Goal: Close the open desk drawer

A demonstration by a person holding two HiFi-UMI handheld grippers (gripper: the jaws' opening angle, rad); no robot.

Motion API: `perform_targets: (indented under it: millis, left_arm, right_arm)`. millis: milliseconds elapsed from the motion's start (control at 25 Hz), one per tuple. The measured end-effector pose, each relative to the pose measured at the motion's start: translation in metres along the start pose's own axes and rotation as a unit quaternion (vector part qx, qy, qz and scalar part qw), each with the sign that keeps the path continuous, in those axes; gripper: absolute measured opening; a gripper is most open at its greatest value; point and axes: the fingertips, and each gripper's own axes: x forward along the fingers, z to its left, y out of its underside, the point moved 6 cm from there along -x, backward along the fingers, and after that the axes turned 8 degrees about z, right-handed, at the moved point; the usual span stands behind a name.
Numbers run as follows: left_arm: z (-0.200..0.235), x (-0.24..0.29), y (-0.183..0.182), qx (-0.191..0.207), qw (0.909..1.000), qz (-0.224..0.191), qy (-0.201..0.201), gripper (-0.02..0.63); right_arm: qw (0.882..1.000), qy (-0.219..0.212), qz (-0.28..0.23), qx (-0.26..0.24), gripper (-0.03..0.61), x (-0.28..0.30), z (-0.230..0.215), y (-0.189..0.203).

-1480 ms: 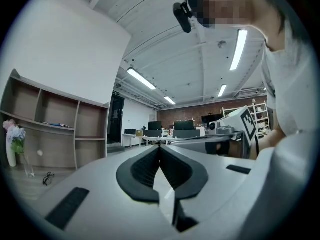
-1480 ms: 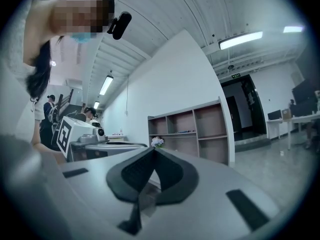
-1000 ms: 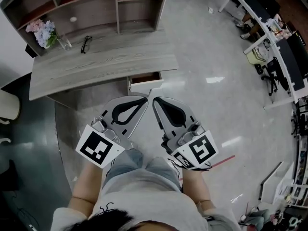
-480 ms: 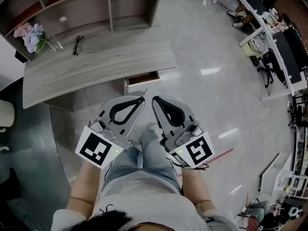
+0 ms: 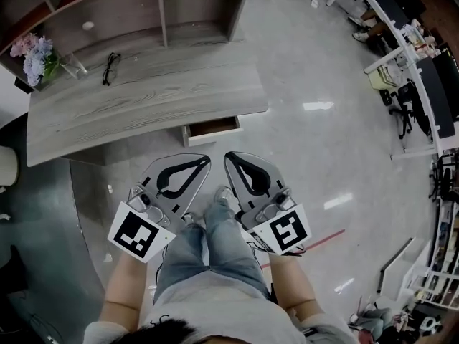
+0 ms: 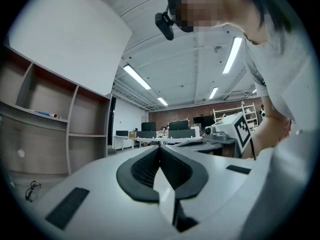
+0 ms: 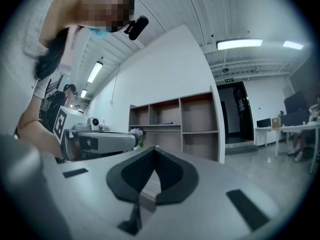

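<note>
Drawer (image 5: 211, 129) stands pulled out under the counter (image 5: 143, 95), untouched; left hand-held gripper (image 5: 203, 161) and right hand-held gripper (image 5: 230, 158), jaws together and empty, hover near it, push not yet made.

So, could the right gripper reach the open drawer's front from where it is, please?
Probably yes: the right gripper, shut and empty, points toward the drawer front with only floor between them, though they do not touch.

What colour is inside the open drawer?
The drawer is reddish brown inside; head view shows it best.
</note>
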Motion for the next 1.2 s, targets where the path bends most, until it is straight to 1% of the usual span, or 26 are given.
perform_targets:
  millis: [280,480,720,960,1200]
  left_arm:
    - [0.012,0.017,0.020,0.001,0.9998,-0.015,-0.009,0.011]
    - [0.014,0.026,0.040,0.000,0.9998,-0.018,-0.012,0.011]
    - [0.021,0.033,0.079,-0.009,0.9999,-0.014,-0.003,0.011]
    - [0.028,0.045,0.120,-0.008,0.9999,-0.003,0.009,0.011]
    - [0.030,0.054,0.156,-0.010,0.9998,-0.005,0.018,0.011]
  right_arm:
    - [1.000,-0.012,0.019,0.006,0.008,0.021,-0.024,0.040]
    - [1.000,-0.017,0.017,0.005,0.008,0.036,-0.035,0.071]
    - [0.999,-0.016,0.033,0.012,0.008,0.057,-0.039,0.119]
    - [0.999,-0.017,0.043,0.014,0.008,0.073,-0.044,0.165]
    - [0.999,-0.017,0.048,0.016,0.008,0.085,-0.044,0.202]
